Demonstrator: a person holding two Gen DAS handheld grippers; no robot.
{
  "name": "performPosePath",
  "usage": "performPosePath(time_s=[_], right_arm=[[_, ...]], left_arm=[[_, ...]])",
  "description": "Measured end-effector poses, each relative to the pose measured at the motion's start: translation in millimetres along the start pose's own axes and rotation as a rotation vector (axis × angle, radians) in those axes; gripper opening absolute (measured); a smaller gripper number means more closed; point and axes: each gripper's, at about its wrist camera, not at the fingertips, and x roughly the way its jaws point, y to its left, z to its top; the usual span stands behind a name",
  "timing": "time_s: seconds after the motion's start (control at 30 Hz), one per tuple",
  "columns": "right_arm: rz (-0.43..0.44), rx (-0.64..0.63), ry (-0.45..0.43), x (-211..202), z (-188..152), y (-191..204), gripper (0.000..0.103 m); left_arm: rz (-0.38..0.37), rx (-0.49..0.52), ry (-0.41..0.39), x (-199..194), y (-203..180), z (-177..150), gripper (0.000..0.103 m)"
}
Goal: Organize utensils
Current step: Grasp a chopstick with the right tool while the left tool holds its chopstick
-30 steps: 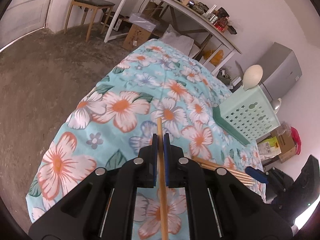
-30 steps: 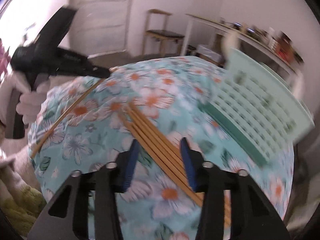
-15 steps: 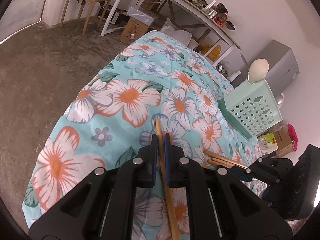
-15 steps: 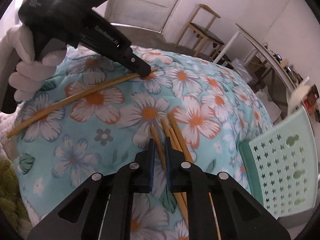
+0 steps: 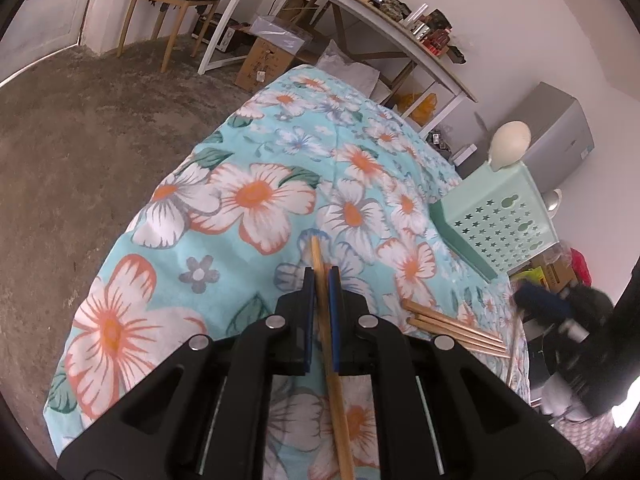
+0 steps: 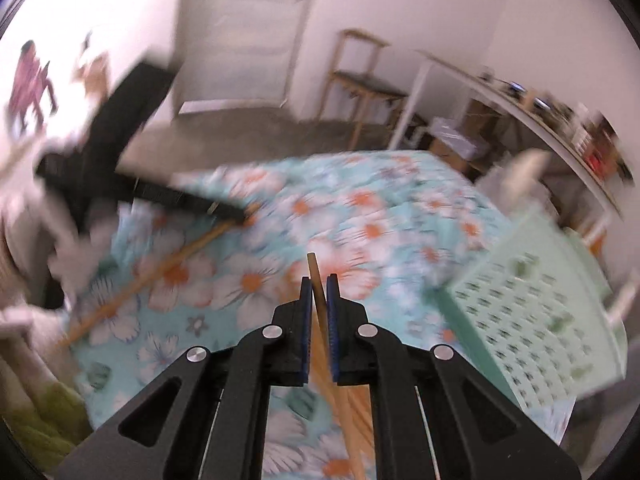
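Left hand-held gripper [image 5: 321, 276]: blue pads clamped on one wooden chopstick [image 5: 334, 380], tip poking out past the pads, shaft running back under the body. It hangs over the flowered cloth [image 5: 248, 200] on the surface.

Right hand-held gripper [image 6: 318, 284]: pads pressed together on a second chopstick [image 6: 316, 276], tip just beyond the pads, rest passing back beneath.

Landmark: the mint-green basket [image 5: 504, 232], standing tilted on the cloth.

Left view only: loose chopsticks [image 5: 452, 326] lying on the cloth, near the basket's low edge, between it and the left hand-held gripper. A white rounded thing [image 5: 510, 142] sits at the basket's top rim. The right hand-held gripper shows here only as a dark blur at the frame edge beyond the basket. Sharp picture.

Right view only: heavy blur. The left hand-held gripper appears well apart from the basket, across the cloth, with its chopstick's long shaft slanting down over the cloth. A gloved hand [image 6: 76, 252] grips its handle. More chopsticks show as an orange smear under the right hand-held gripper body; count unclear.
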Motion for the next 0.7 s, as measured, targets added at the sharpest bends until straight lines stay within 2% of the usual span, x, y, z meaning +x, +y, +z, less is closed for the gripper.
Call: performPosePath(time_s=[0.17, 0.3, 0.47, 0.7], right_arm=[[-0.003, 0.284, -0.137, -54, -11, -62, 0.007], [-0.014, 0.415, -0.221, -83, -29, -91, 0.006], [-0.035, 0.494, -0.321, -108, -47, -108, 0.006], [-0.053, 0.552, -0.388, -126, -67, -117, 0.006]], left_arm=[[-0.048, 0.038, -0.027, -16, -20, 7, 0.005], [-0.095, 0.063, -0.037, -27, -38, 16, 0.005], [-0.150, 0.098, -0.048, -39, -67, 31, 0.005], [-0.226, 0.138, -0.065, -50, -100, 46, 0.005]])
